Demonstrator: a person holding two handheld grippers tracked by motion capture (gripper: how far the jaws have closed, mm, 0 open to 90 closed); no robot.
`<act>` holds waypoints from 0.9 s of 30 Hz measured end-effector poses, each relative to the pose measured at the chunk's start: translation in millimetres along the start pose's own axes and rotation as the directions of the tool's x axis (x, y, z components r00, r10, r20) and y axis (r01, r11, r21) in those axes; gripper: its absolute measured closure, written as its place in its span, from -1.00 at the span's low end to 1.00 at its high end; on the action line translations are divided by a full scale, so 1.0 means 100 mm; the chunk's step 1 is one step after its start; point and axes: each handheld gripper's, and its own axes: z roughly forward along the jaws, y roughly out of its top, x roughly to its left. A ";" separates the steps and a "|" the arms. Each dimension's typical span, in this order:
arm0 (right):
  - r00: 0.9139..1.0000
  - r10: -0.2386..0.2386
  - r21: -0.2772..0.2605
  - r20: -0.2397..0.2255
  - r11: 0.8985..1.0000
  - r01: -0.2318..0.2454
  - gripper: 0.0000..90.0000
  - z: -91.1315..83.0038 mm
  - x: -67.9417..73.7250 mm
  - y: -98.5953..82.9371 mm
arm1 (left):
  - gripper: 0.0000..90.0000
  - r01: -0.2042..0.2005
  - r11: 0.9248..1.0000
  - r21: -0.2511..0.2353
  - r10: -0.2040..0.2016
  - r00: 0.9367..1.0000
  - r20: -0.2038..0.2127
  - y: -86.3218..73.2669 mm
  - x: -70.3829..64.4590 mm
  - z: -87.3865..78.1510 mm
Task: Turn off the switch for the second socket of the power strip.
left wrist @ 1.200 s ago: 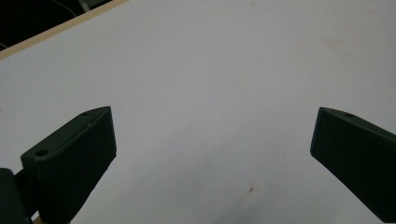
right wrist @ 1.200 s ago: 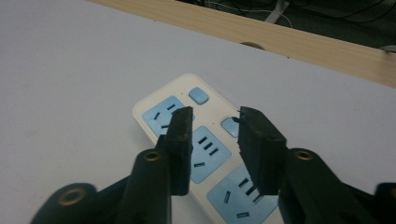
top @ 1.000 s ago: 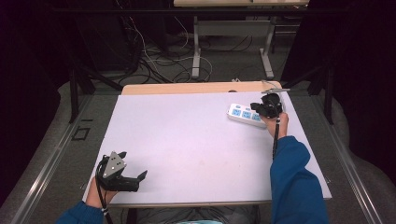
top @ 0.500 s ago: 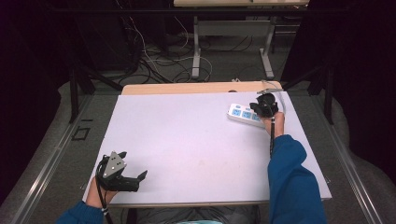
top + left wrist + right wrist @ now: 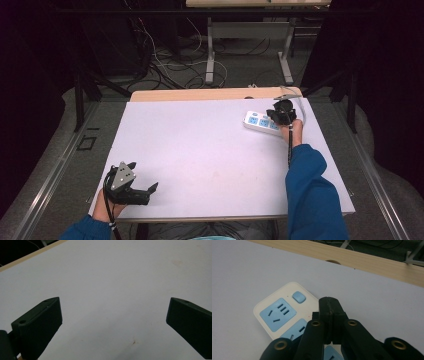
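A white power strip (image 5: 256,121) with blue sockets and a blue switch lies at the far right of the white table (image 5: 200,145). My right gripper (image 5: 275,117) hovers over it, jaws pressed together with nothing between them. In the right gripper view the shut tip (image 5: 329,307) sits just right of the switch, above the power strip (image 5: 277,313); whether it touches the strip I cannot tell. My left gripper (image 5: 145,176) rests at the near left corner, open. In the left gripper view its jaws (image 5: 113,322) stand wide apart over bare table.
A wooden strip (image 5: 200,94) runs along the table's far edge, with a small cable hole (image 5: 333,262). Beyond it are tangled cables (image 5: 165,65) and metal stand legs (image 5: 210,55) on the floor. The table edge is close behind the left hand.
My right gripper has edged slightly left over the power strip. The left gripper has not moved.
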 end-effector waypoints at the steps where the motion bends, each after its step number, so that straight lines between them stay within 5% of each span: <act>1: 1.000 -0.006 0.008 0.002 1.000 0.006 1.00 0.04 0.01 0.00 | -0.99 -0.002 1.000 0.000 0.002 1.000 -0.003 0.00 0.00 0.00; 27: 1.000 -0.019 0.034 0.014 0.999 0.019 1.00 0.13 0.02 -0.03 | -0.99 -0.003 1.000 0.002 0.003 1.000 -0.002 0.01 0.00 0.02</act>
